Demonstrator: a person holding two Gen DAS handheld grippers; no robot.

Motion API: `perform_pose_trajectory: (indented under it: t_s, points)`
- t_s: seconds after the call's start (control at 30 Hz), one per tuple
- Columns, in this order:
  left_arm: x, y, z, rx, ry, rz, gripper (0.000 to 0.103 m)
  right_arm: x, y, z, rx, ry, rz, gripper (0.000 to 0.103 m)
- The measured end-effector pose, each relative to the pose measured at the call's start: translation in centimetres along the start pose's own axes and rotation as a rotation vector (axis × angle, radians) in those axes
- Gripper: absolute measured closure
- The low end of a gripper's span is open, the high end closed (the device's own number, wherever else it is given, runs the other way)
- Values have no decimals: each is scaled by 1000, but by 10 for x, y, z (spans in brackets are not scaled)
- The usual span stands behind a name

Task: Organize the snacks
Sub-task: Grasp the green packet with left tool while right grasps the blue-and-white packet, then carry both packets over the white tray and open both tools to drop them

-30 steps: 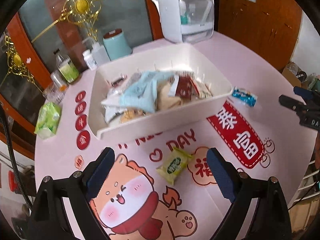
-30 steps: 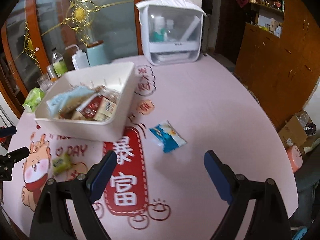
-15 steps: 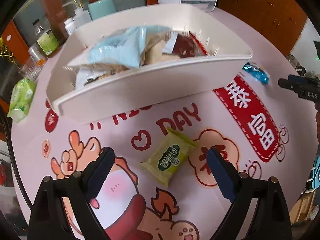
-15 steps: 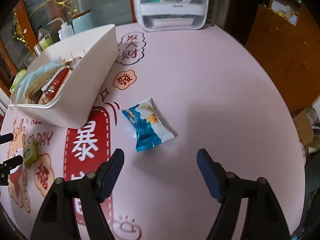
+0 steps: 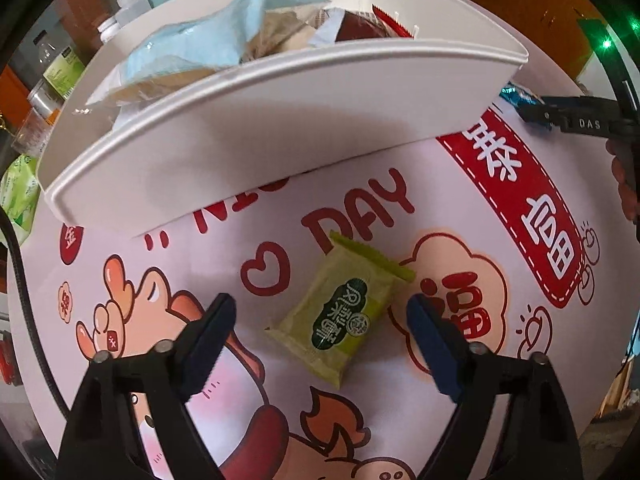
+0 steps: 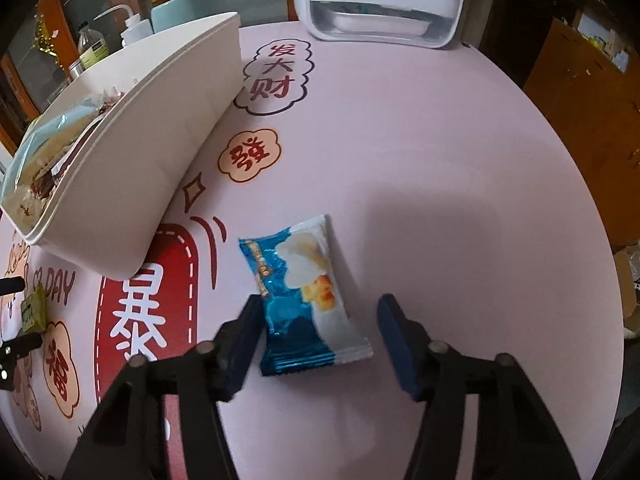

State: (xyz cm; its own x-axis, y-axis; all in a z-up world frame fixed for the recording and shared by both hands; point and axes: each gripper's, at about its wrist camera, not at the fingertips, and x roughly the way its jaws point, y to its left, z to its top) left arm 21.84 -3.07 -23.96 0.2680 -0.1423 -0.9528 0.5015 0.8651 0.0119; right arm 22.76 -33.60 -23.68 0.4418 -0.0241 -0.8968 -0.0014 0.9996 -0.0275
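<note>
in the left wrist view, the left gripper (image 5: pixel 320 322) is held wide open, low over the green snack packet (image 5: pixel 340 316), which lies flat on the printed tablecloth (image 5: pixel 440 400) between the two blue pads (image 5: pixel 430 336) but touched by neither. the packet sits askew to the jaws, so a corner pinch is judged possible, and the slick wrapper could be squeezed out sideways. the white bin (image 5: pixel 280 120), already heaped with snacks, stands just beyond; its near wall is judged an obstacle to be cleared on lifting. the right gripper (image 5: pixel 560 118) is seen at the far right edge, well apart.

in the right wrist view, the right gripper (image 6: pixel 316 332) is likewise spread wide, with the blue snack packet (image 6: pixel 300 292) lying flat between the pads (image 6: pixel 394 332); the left pad is just beside the packet's edge, and contact cannot be confirmed. a push rather than a grasp is judged the risk here, or a thin crimped seam being caught alone. the bin (image 6: pixel 132 168) stands to the left, near. a white appliance (image 6: pixel 380 4) and bottles (image 6: pixel 92 48) are noted at the table's far side, clear of the path.
</note>
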Motion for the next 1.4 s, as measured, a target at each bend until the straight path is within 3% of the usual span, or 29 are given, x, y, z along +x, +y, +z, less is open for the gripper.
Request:
perform_pose_trajectory:
  t_s: [0.07,0.3,0.53,0.9,1.17,1.4]
  points:
    - [4,1,-2,1,10,-6,32,-2,2,0,-2,-2,-2,59]
    - [6,0,-4,16,5,-32,61,-8,13,-12,15,-9,15,63]
    - [4,-5,-9,-12,16,-24,63,-25,44,-43,30,1,111,67]
    - [-10,-18,-43,-19,36,-79,63,-57,110,-81,17,10,228,68]
    - [-50,-24,-53,1,-17,-87,63,-99,152,-73,-38,-62,296,68]
    - [-111,-15,-45,19,-121,-60,63,-143,173,-40,-117,-161,294,68]
